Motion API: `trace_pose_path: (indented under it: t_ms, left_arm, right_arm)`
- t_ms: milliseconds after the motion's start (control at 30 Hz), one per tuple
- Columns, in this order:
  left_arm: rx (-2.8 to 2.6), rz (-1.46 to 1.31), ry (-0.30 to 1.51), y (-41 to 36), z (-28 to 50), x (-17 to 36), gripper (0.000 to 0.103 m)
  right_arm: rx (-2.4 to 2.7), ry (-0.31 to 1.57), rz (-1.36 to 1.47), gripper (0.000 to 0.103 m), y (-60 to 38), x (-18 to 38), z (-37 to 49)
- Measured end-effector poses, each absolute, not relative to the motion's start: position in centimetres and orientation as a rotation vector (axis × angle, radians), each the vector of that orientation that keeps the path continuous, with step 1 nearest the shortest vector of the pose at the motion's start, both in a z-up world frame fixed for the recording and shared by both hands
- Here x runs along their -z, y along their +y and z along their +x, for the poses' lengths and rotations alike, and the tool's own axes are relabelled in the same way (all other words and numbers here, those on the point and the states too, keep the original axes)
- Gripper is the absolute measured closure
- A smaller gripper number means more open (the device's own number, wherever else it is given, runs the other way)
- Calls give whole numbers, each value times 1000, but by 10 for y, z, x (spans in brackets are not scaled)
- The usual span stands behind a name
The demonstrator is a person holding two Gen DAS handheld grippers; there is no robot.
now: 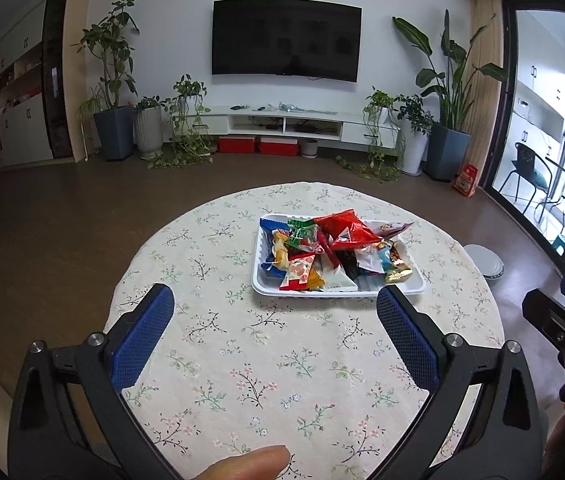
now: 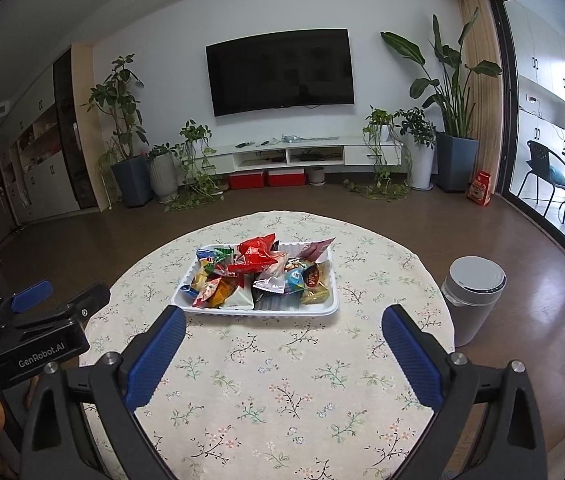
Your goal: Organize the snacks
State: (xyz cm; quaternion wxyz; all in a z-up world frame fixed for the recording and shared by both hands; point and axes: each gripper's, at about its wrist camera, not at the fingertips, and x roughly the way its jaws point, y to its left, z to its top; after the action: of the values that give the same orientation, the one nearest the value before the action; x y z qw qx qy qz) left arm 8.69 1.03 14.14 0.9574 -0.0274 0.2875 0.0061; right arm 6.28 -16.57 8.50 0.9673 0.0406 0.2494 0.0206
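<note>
Round table (image 1: 242, 360) with floral cloth fills the foreground, bare on the near side. White tray (image 1: 259, 286) sits toward the far middle, heaped with mixed snack packets (image 1: 322, 252), red bag (image 1: 346, 228) on top; looks like all are gathered there. Grey bin (image 2: 472, 296) stands right of the table. Left gripper (image 1: 274, 304) and right gripper (image 2: 284, 320) hover short of the tray, jaws wide apart, empty.
</note>
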Motion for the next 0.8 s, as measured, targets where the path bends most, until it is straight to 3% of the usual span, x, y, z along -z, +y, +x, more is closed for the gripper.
trace_pose_path:
  t_ms: [800]
  left_arm:
    - [1, -65, 611, 12, 93, -130, 0]
  right_arm:
    - [-26, 527, 79, 2, -167, -79, 64]
